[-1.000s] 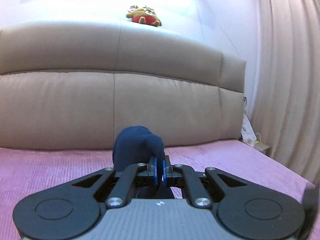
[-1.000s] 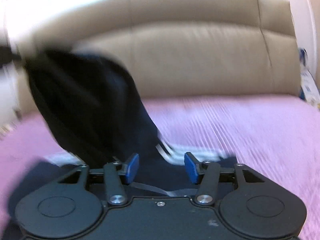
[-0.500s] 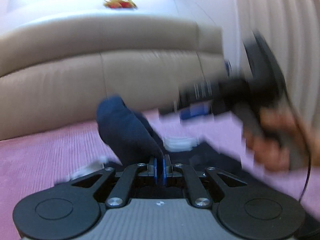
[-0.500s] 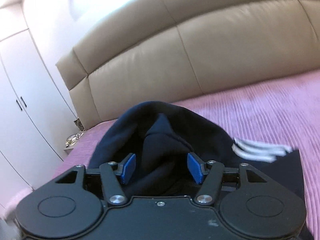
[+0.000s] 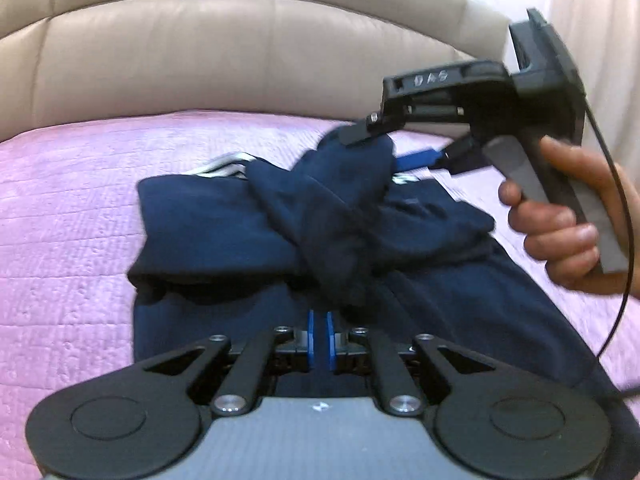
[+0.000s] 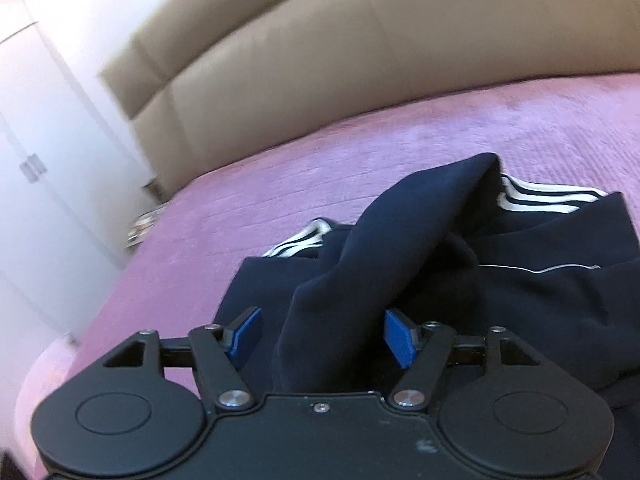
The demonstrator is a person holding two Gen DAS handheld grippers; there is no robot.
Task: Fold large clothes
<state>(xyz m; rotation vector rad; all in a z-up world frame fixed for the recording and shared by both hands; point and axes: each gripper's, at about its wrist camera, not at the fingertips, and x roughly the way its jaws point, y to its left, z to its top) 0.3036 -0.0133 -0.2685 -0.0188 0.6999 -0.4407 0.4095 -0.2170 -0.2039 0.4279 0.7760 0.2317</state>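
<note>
Tongs on the left (image 5: 319,340) are being held nearly clenched, the blue pads almost touching; a fold of the navy garment (image 5: 248,216) is hanging just above and in front of them, and whether any cloth is being pinched between the pads cannot be told. The right tongs (image 6: 322,334) are being opened, with a thick ridge of the same navy cloth lying between the spread pads but not being pressed by them. In the left view the right tongs (image 5: 394,148) are being seen over the garment's raised peak, gripped by a hand (image 5: 568,216).

The garment is lying bunched on the pink bedspread (image 5: 68,208), near the beige padded headboard (image 5: 240,52), its white stripes (image 6: 532,200) showing at the far edge.

As a judgement, the raised fold is likely to slump unevenly as the right tongs are being opened, because the cloth is heaped and twisted rather than laid flat; a crooked fold or a creased layer underneath could be the result. If cloth is being held on the left, the pile could be dragged askew.

The garment's near edge is being hidden by both tong bodies, its kind is being left unclear, and the edges of both views are being blurred.
</note>
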